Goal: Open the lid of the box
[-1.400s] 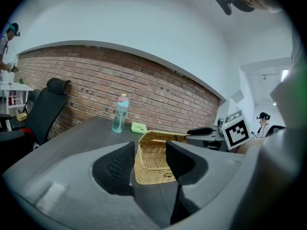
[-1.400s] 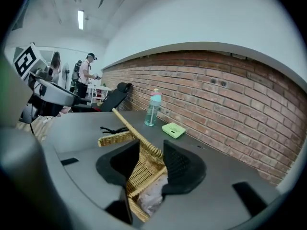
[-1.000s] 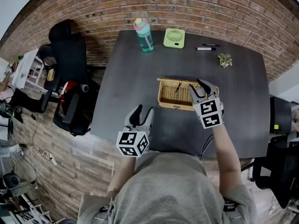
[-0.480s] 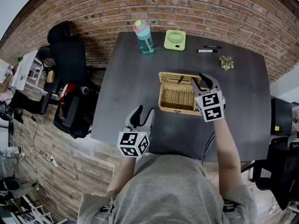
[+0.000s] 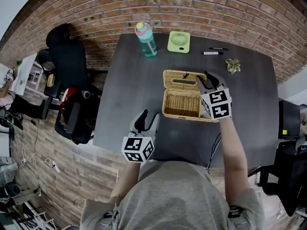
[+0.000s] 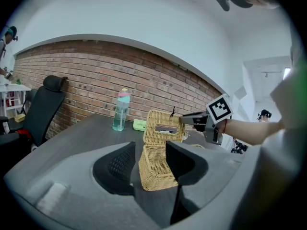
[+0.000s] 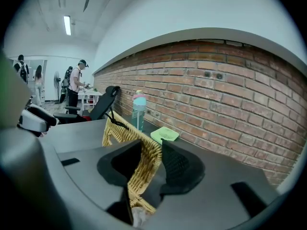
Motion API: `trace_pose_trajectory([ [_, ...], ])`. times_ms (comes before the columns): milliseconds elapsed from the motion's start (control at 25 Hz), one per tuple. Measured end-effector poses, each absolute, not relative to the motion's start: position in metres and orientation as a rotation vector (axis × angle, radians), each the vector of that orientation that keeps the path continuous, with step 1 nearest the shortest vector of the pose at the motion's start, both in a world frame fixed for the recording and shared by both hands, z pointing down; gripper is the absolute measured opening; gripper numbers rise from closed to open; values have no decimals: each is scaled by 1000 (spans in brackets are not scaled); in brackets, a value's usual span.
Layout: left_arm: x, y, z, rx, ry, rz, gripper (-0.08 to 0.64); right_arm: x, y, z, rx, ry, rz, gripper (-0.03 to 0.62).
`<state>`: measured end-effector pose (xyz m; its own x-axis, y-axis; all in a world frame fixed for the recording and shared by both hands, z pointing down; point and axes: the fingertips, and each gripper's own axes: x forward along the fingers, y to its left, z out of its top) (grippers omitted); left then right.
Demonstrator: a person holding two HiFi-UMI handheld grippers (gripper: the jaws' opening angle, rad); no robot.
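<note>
While your right gripper (image 5: pixel 207 76) clamps its jaws on the right edge of the wicker lid (image 5: pixel 180 79), that lid stands raised, close to upright, along the far side of the box (image 5: pixel 181 105). In the right gripper view the woven panel sits between the two pads, and both press on it. The box rests on the dark table (image 5: pixel 129 85), about mid-table and slightly toward your right, with its inside open to the head view. Your left gripper (image 5: pixel 146 118) is over the near edge of the table, well apart from the box. Its jaws are apart and hold nothing; the box only shows beyond them in the left gripper view. Near the far edge a teal bottle with a pink cap (image 5: pixel 146 40) stands near a green fan (image 5: pixel 179 41), and a pen (image 5: pixel 211 52) lies farther right.
</note>
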<state>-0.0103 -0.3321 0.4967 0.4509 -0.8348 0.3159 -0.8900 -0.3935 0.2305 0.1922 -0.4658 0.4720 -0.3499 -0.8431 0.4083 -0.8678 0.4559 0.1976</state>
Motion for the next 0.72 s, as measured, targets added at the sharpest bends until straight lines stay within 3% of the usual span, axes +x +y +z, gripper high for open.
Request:
trace_pose_trajectory([
  [720, -8, -348, 509, 2306, -1468, 230, 201, 203, -514, 499, 1438, -2272, 256, 138],
])
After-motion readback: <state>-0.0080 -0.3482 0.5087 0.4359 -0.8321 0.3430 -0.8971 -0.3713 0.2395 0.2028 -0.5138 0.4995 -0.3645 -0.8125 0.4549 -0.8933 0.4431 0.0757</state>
